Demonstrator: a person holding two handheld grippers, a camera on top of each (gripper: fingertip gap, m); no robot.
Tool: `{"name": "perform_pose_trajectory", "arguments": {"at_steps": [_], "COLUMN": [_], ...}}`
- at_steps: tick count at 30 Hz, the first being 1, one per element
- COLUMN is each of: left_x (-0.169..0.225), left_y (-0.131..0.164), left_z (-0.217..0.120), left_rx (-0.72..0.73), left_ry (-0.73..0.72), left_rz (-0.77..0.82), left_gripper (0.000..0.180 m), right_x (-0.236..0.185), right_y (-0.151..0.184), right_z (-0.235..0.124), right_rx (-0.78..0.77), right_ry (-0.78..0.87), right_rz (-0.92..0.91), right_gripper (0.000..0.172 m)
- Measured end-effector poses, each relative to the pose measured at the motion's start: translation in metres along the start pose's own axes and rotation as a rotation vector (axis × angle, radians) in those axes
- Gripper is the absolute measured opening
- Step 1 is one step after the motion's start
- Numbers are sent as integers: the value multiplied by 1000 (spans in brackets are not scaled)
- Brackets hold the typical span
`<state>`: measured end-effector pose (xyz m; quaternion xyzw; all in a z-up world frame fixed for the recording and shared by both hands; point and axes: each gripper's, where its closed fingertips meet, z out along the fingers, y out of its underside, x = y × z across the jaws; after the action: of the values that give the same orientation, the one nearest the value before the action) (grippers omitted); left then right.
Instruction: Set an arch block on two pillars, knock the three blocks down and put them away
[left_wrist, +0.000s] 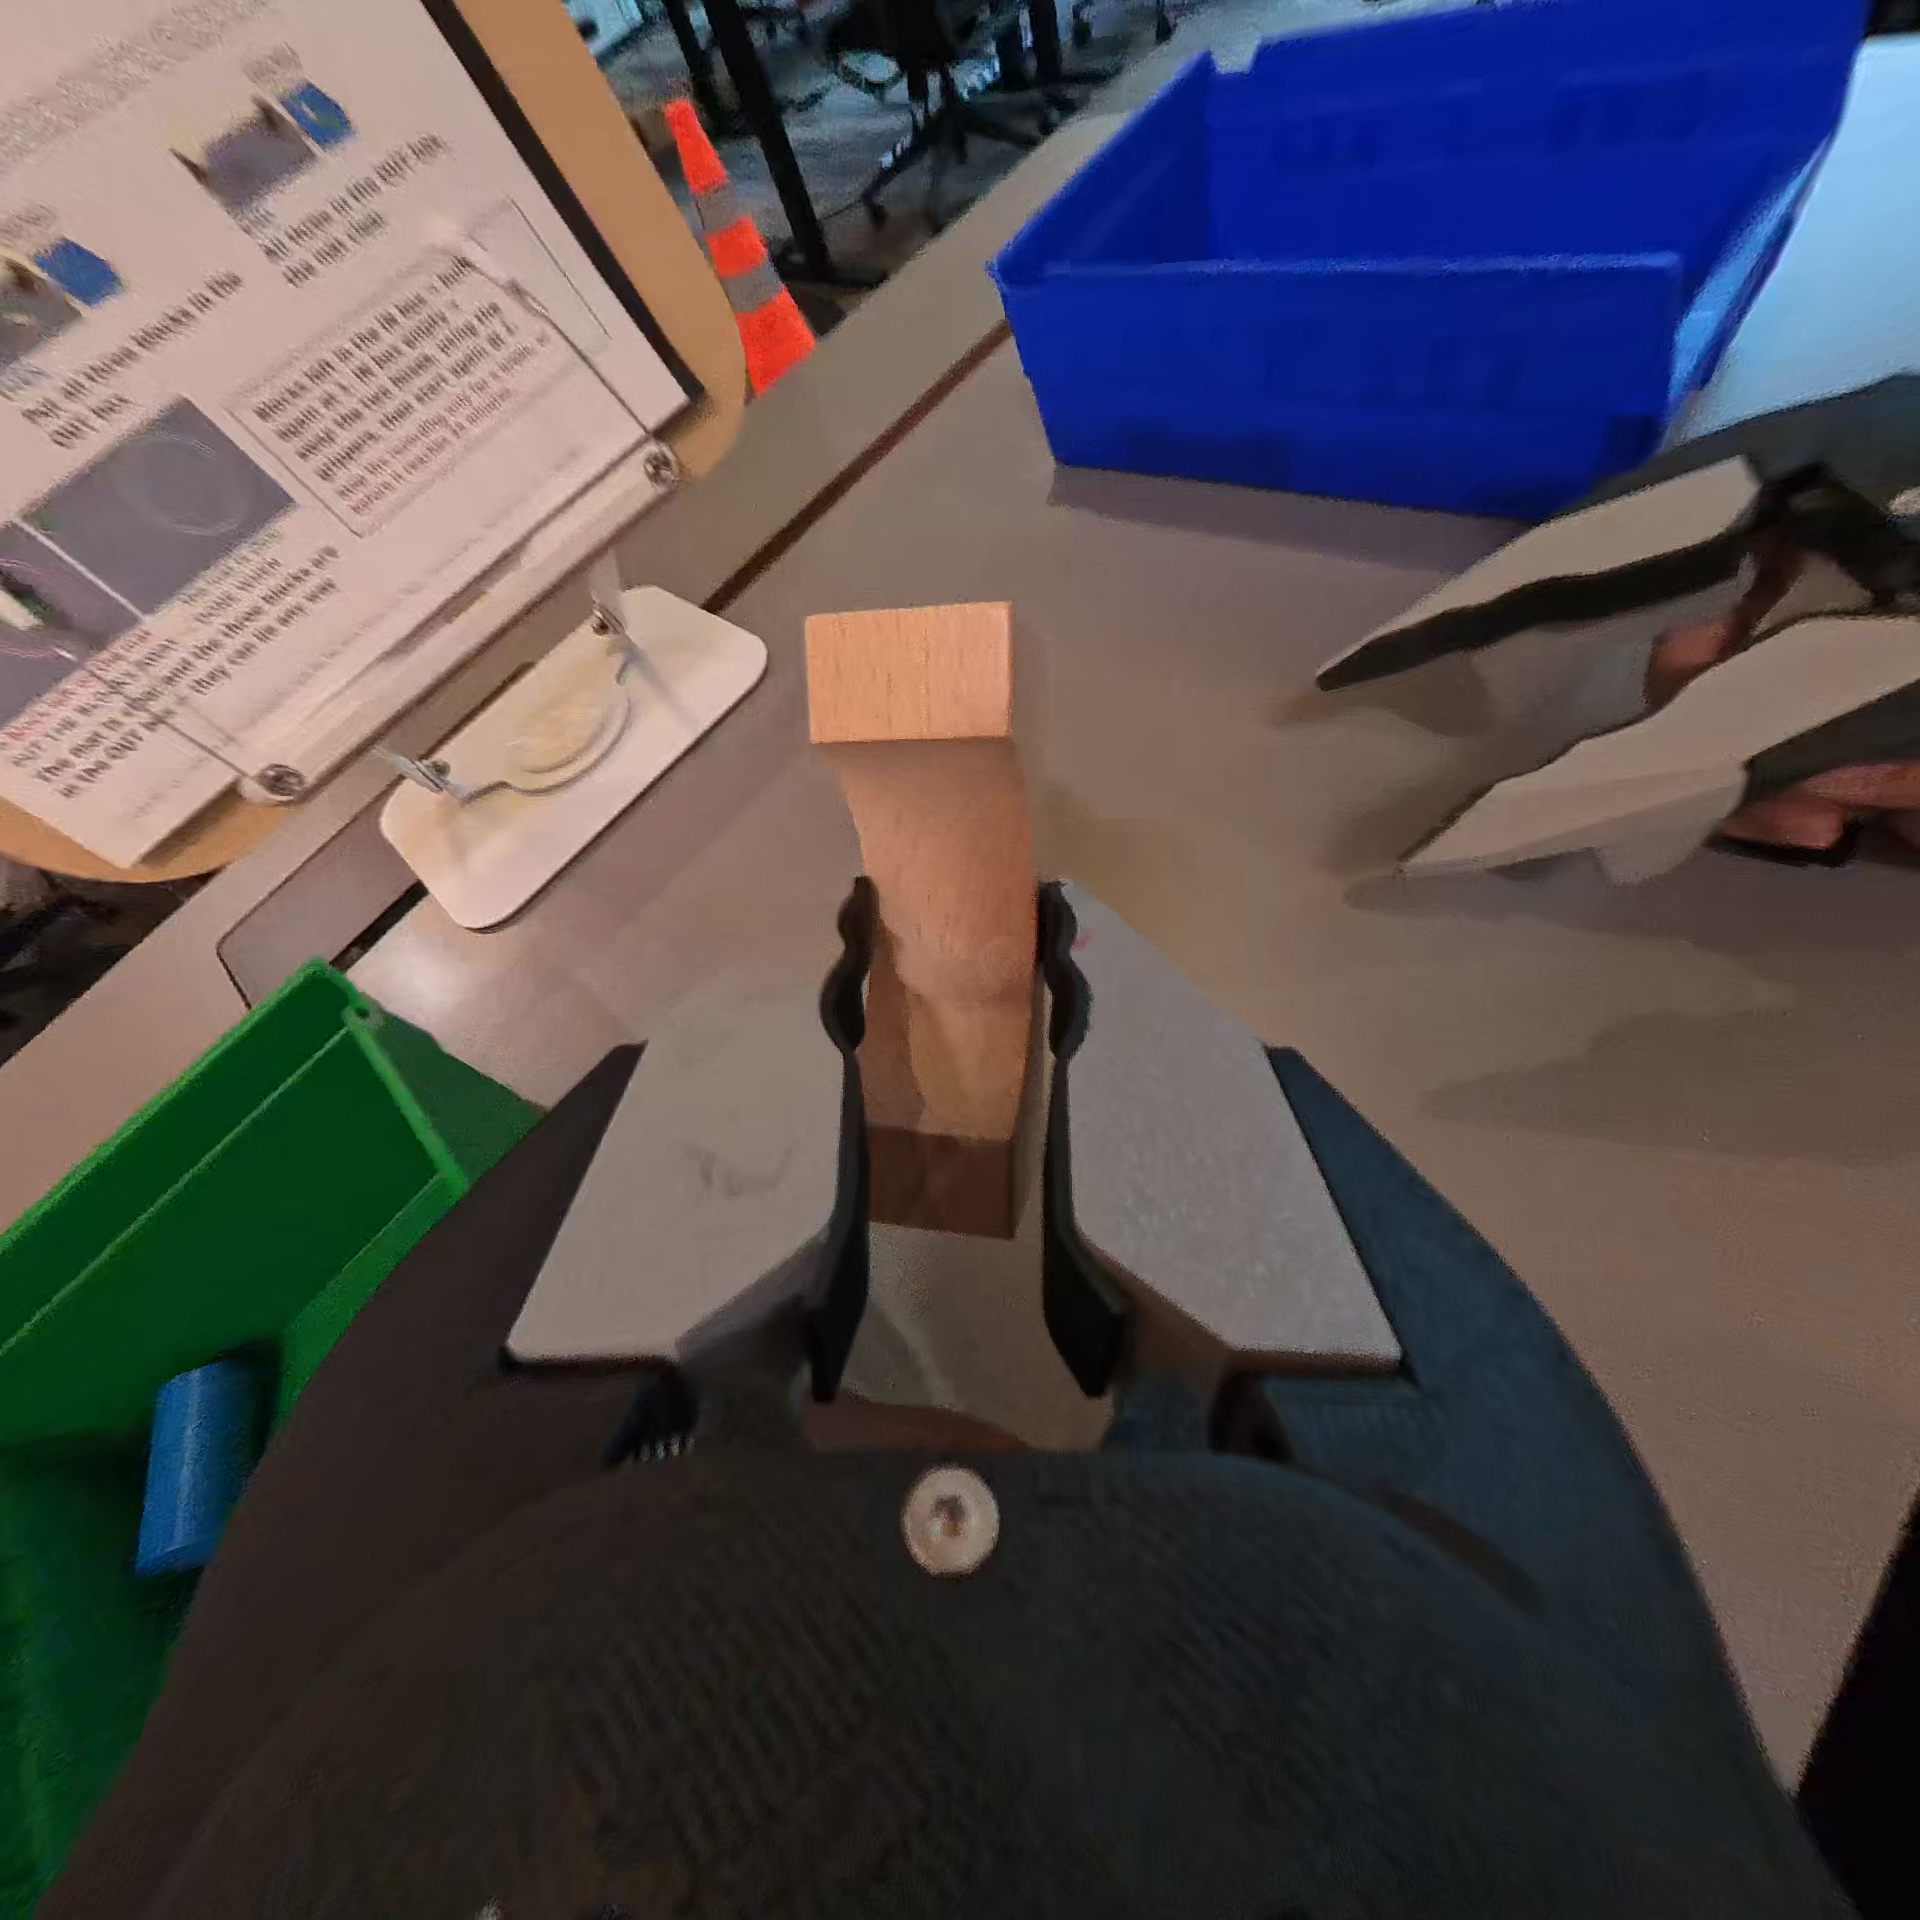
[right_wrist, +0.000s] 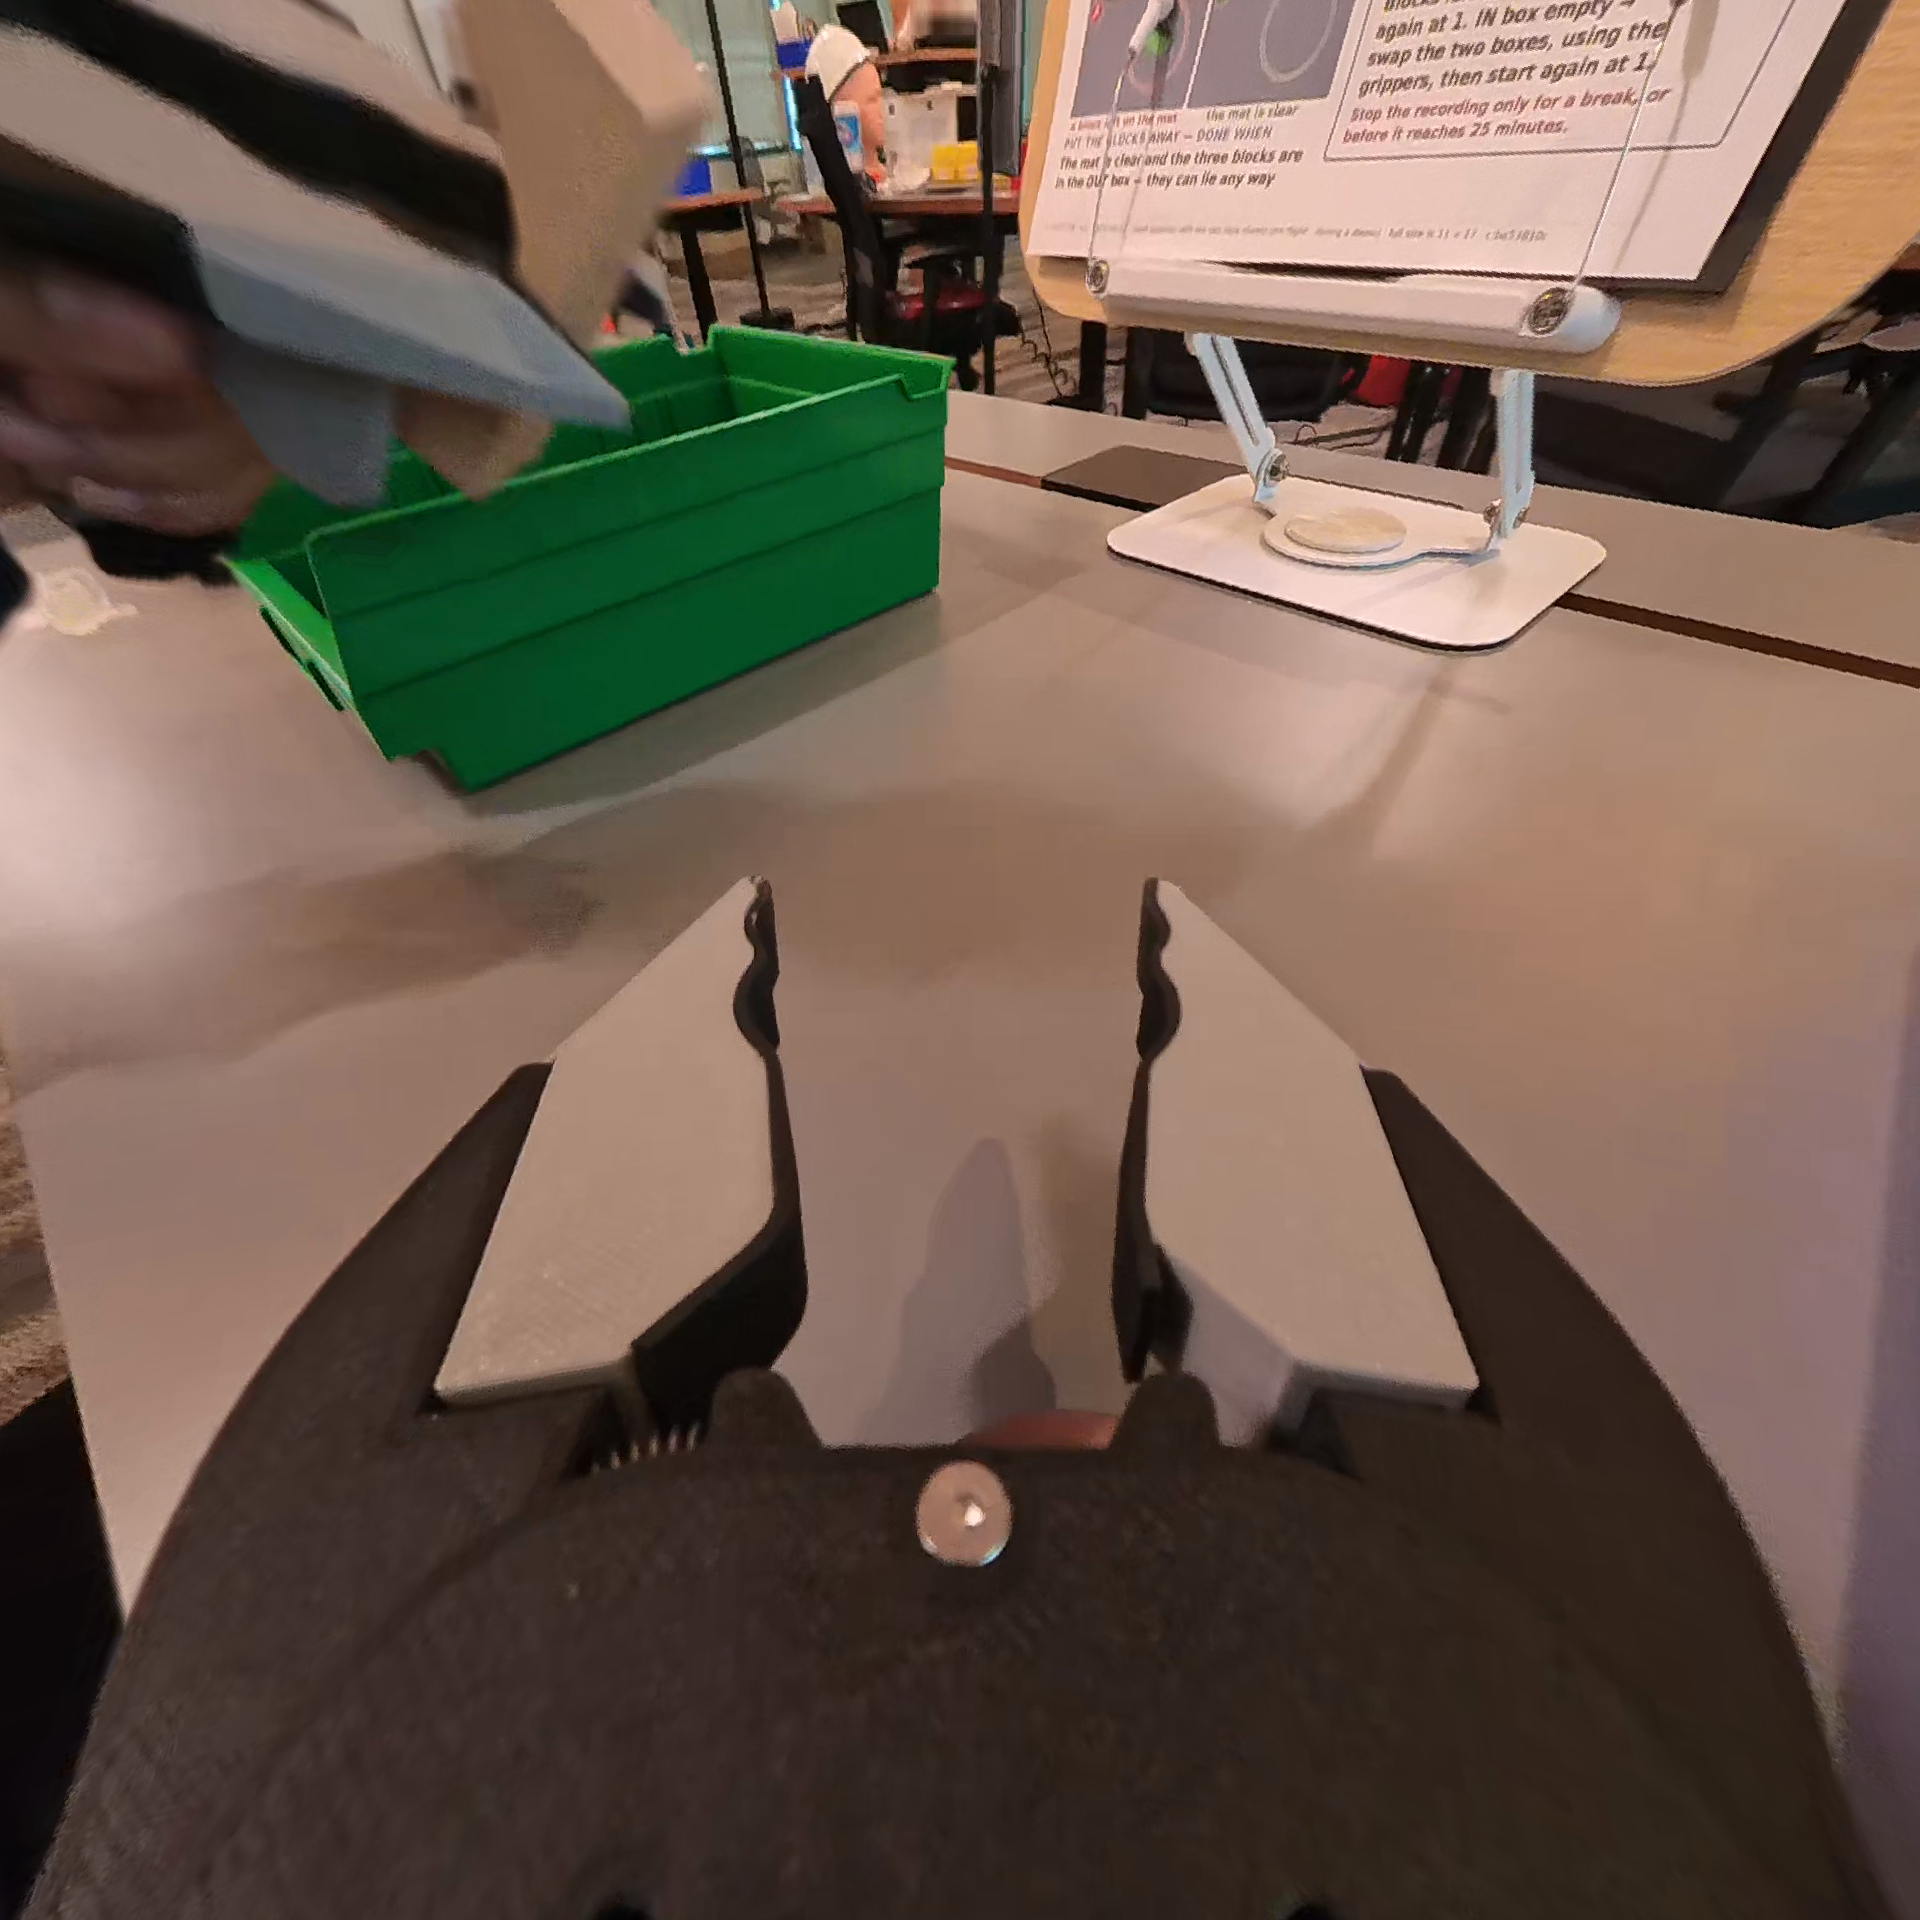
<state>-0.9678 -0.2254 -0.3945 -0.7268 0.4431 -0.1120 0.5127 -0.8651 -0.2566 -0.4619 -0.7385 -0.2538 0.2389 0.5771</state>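
Wood fills my left gripper (left_wrist: 951, 904): both black pads press the sides of the arch block (left_wrist: 925, 831), so it hangs lifted above the grey table (left_wrist: 1351, 1039), I judge for carrying. The block sticks out forward past the fingertips, between the green bin (left_wrist: 208, 1143) and the blue bin (left_wrist: 1351, 343). My right gripper (right_wrist: 951, 904) is wide apart and empty, well away from the arch block, probably waiting.
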Motion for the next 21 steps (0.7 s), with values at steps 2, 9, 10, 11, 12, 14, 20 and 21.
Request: {"name": "perform_pose_trajectory", "arguments": {"at_steps": [2,9,10,11,12,14,20,21], "left_x": [2,19,23,26,30,40,68,70], "left_y": [10,31,34,36,38,35,41,45], "left_z": [15,83,95,105,115,133,169,172], "left_rx": [-57,-216,-240,-264,-280,-288,-354,-366], "left_ry": [-12,66,76,84,90,110,169,165], "left_rz": [17,-1,11,22,36,64,80,83], "left_gripper": [31,31,31,31,31,31,31,31], "right_x": [1,6,8,10,13,17,24,24], "right_y": [-2,-5,-5,-8,-11,-17,-18,-19], "right_z": [-1,-2,-3,-6,-8,-13,-17,-17], "right_rx": [12,21,26,40,60,94,114,115], "right_ry": [-8,38,55,74,87,100,98,97], "right_rz": [24,-1,-9,-17,-18,-4,48,46], "right_gripper": [67,64,64,63,62,61,62,61]}}
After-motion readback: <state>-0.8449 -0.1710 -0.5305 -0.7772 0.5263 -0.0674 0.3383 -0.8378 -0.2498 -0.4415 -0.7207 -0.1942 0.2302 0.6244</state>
